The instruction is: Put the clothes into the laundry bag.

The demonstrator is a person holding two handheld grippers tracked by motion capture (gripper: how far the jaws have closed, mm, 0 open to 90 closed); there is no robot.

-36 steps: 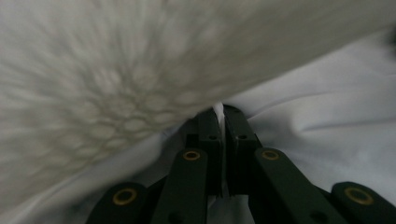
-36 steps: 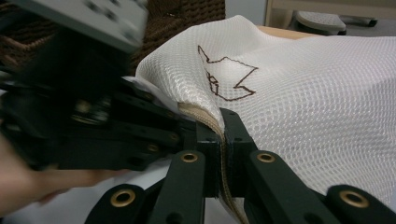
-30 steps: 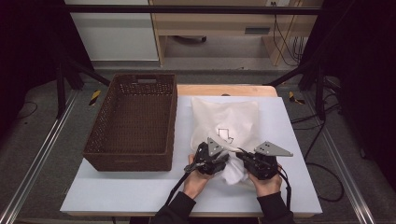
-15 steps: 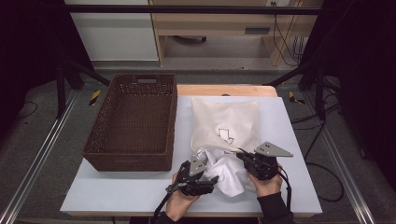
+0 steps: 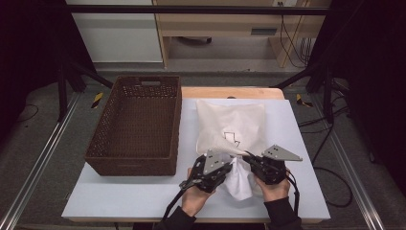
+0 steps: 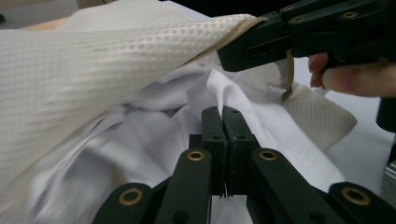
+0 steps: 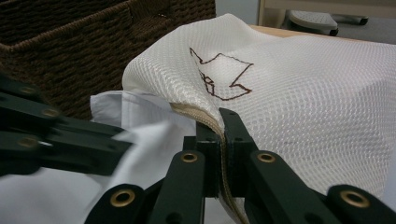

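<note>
A white mesh bag [image 5: 230,125] with a brown crown mark lies on the table, its mouth facing the person. White cloth [image 5: 238,181] spills from that mouth. My right gripper [image 5: 247,156] is shut on the bag's beige mouth edge [image 7: 198,115] and holds it lifted. My left gripper [image 5: 229,164] is shut on a fold of the white cloth [image 6: 154,140], just under the raised mesh [image 6: 93,56]. In the right gripper view my right gripper [image 7: 219,119] pinches the hem, with the left gripper [image 7: 60,140] at the left. The left gripper view has my left gripper [image 6: 222,112] and the right gripper [image 6: 280,32] above it.
A dark brown wicker basket [image 5: 128,166] stands on the left half of the pale table [image 5: 119,201], close beside the bag. A wooden board [image 5: 230,92] lies at the table's far edge. Black frame legs and cables stand around the table.
My left gripper drew back toward the near edge, pulling white cloth out of the bag, then came forward again to the mouth. The right gripper stayed put on the hem.
</note>
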